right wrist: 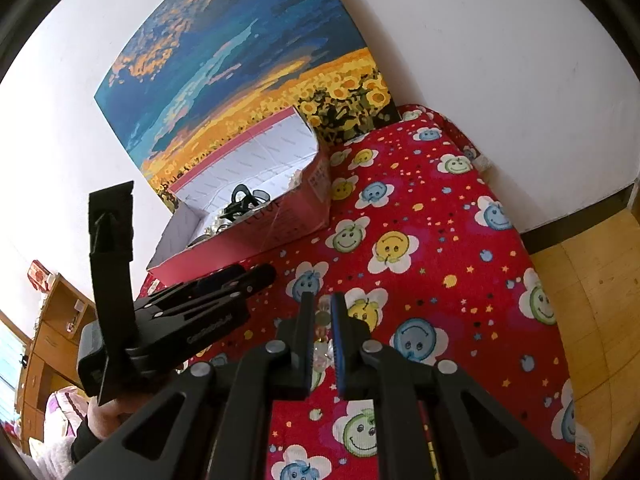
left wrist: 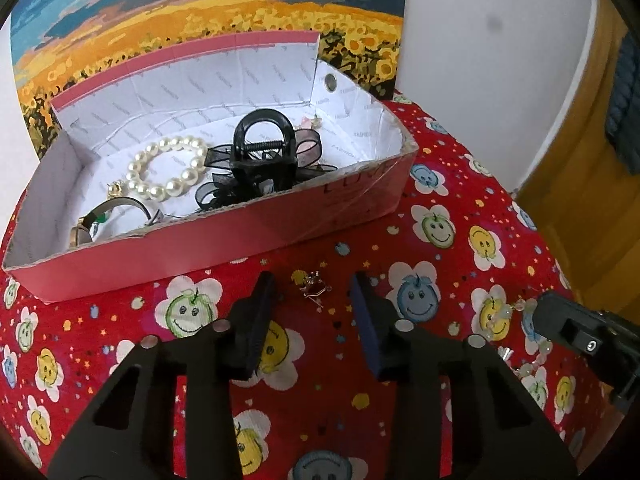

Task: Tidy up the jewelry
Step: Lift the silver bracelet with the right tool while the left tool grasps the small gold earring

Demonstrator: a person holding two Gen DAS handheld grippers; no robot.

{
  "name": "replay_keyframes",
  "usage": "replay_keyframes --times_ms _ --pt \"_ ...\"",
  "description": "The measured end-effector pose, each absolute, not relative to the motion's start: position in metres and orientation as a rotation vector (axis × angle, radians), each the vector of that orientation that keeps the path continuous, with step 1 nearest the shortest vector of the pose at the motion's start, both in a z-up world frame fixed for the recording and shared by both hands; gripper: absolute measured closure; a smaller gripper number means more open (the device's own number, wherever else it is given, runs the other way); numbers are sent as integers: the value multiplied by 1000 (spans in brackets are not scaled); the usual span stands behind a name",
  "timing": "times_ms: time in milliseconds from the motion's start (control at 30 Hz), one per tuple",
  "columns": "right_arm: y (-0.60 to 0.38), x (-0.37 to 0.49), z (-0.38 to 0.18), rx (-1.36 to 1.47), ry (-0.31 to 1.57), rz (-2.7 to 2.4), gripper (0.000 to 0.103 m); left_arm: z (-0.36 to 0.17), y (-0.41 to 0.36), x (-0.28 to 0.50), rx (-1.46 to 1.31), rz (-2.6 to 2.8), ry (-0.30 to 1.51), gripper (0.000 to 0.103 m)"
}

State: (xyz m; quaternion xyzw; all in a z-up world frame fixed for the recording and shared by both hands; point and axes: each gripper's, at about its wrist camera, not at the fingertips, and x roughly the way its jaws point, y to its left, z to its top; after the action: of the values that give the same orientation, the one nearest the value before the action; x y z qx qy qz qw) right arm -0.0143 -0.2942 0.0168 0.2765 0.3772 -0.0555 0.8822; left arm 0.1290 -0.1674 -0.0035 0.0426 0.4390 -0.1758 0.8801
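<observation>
A pink cardboard box (left wrist: 248,236) stands on the red smiley-flower cloth. In it lie a pearl bracelet (left wrist: 168,168), a black claw hair clip (left wrist: 264,148) on a black ribbon bow, and a watch (left wrist: 104,220). My left gripper (left wrist: 312,284) is open, its fingers on either side of a small silver earring (left wrist: 314,286) on the cloth just before the box. My right gripper (right wrist: 322,304) is closed on a clear bead bracelet (right wrist: 322,350); the beads also show in the left wrist view (left wrist: 504,316). The box also shows in the right wrist view (right wrist: 280,220).
A sunflower-field painting (left wrist: 200,28) leans on the white wall behind the box. The cloth-covered surface (right wrist: 440,240) ends at the right, above a wooden floor (right wrist: 592,280). The left gripper body (right wrist: 180,320) is close to the left of my right gripper.
</observation>
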Motion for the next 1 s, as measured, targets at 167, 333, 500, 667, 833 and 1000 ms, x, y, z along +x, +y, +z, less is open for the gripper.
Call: replay_keyframes --times_ms 167,333,500,667,833,1000 --pt "-294 -13 13 579 793 -112 94 -4 -169 130 98 -357 909 76" --pt "-294 -13 11 585 799 -113 94 -3 -166 133 97 -342 923 89" --pt "-294 -15 12 590 800 -120 94 0 -158 129 31 -379 941 89" --pt "-293 -15 14 583 798 -116 94 11 -154 114 23 -404 921 89" --pt "-284 -17 21 570 793 -115 94 25 -144 99 9 -414 894 89" --pt "-273 -18 27 554 792 -112 94 42 -128 84 2 -406 867 89"
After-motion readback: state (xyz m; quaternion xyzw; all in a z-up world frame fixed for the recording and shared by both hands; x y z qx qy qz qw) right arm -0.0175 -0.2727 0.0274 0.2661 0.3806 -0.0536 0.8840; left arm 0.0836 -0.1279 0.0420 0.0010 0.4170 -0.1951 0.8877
